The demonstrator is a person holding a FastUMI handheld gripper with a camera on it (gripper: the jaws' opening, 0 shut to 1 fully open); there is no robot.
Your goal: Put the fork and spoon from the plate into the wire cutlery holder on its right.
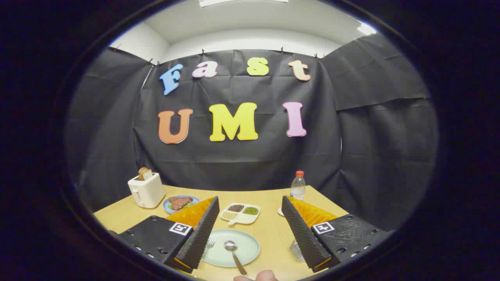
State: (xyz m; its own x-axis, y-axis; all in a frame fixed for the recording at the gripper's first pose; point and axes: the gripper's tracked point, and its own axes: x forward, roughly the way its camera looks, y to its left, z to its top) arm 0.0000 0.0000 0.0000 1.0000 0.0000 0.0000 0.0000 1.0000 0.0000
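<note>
Looking down past the gripper at the pale green plate on the counter. The spoon lies on the plate between the fingers, bowl away, handle toward the near rim. The fork lies at the plate's left edge, mostly hidden behind the left finger. Both look like thin metal: light, rigid, slippery, lying flat. Judgement: pinch across the handle mid-length, where it is narrow. The wire cutlery holder sits just right of the plate, partly behind the right finger. Jaws spread wide, released, holding and touching nothing, above the plate.
</note>
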